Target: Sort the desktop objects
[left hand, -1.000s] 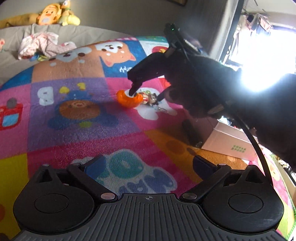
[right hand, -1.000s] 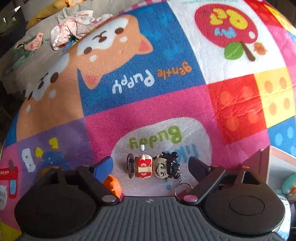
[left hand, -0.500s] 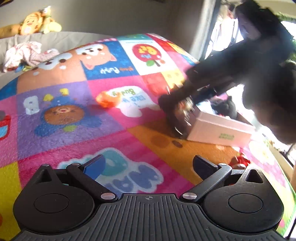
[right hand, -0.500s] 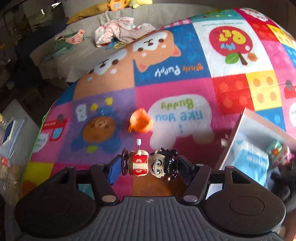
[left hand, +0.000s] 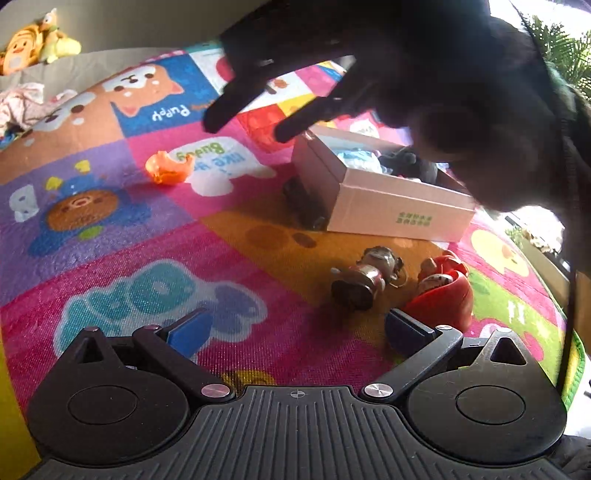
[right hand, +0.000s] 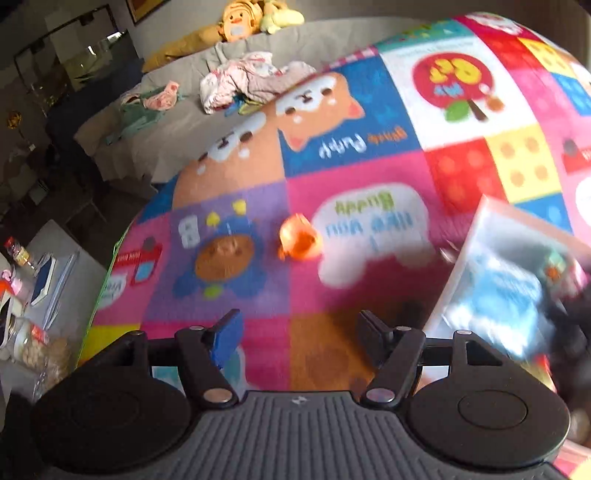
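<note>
**Pink box and loose toys on patchwork mat**

Pink cardboard box [left hand: 391,206] stood on the mat [left hand: 110,236] (contents blurred). Figurine keychain [left hand: 364,277] lay beside red toy [left hand: 447,291], just ahead of the wide, empty left gripper [left hand: 295,332]. Orange piece [right hand: 299,240] lay apart. Right gripper [right hand: 299,332] opening, nothing between its jaws

Home living room, cartoon play mat [left hand: 155,236] on floor, grey sofa [right hand: 177,122], plush toys [right hand: 240,18], crumpled clothes [right hand: 243,79]
</note>
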`<state>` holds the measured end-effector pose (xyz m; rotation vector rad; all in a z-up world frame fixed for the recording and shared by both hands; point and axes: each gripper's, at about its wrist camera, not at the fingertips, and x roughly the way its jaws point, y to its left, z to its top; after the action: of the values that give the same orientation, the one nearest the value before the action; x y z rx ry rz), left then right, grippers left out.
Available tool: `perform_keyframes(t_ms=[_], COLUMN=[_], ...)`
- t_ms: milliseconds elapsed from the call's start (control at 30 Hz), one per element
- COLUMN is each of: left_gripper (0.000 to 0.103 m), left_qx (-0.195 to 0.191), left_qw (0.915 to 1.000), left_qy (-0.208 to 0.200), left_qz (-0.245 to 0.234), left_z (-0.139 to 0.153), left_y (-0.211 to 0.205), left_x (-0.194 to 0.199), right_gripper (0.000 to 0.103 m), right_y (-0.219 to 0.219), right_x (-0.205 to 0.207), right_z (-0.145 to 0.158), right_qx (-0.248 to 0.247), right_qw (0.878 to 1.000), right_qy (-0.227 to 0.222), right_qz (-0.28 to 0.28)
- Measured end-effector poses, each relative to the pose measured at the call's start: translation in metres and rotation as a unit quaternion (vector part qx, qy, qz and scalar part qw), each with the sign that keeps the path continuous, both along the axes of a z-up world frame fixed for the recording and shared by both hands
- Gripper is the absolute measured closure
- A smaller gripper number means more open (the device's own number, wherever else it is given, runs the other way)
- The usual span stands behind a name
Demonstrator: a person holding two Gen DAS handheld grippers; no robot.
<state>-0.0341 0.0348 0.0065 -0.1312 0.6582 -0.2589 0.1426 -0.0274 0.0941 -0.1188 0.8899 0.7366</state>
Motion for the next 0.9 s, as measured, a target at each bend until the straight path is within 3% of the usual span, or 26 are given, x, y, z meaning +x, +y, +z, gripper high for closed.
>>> perform_keyframes(t_ms=[133,233,267,333,400,533,700,900], left_gripper=[0.000,0.000,0.000,0.000,0.000,0.000,0.000,0.000], left_qx=[-0.023,-0.041,-0.044,-0.047,-0.047,-0.048,-0.044,-0.018], left_qw=[0.9996,0.9990,0.9988,0.9987,0.9987,0.9987,0.9989,0.9997], left_qy=[0.003,0.002,0.002,0.002,0.000,-0.001,-0.002,-0.008], left_qz=[0.014,0.019,0.019,0.019,0.018,0.017,0.018,0.015], left_z=[-0.002,-0.003,-0.004,-0.005,-0.004,-0.004,-0.004,0.000], left_y=[0.010,0.017,0.018,0.020,0.018,0.018,0.016,0.007], left_x=[-0.001,-0.002,-0.002,-0.003,-0.003,-0.002,-0.002,-0.003], right_gripper=[0.032,0.032,0.035,0.051,0.055,0.055,0.055,0.055], right_y=[0.066,0.092,0.098,0.109,0.108,0.074,-0.008,-0.115], right_x=[0.035,0.060,0.064,0.067,0.068,0.050,-0.010,-0.100], right_z=[-0.030,-0.052,-0.057,-0.064,-0.065,-0.039,0.001,-0.003], right_qx=[-0.070,-0.090,-0.094,-0.114,-0.112,-0.064,-0.014,-0.077], right_qw=[0.997,0.995,0.995,0.992,0.993,0.997,0.999,0.980], right_qy=[-0.045,-0.038,-0.038,-0.051,-0.044,-0.033,-0.051,-0.168], right_qz=[0.002,0.002,0.006,0.011,0.008,0.011,0.009,-0.079])
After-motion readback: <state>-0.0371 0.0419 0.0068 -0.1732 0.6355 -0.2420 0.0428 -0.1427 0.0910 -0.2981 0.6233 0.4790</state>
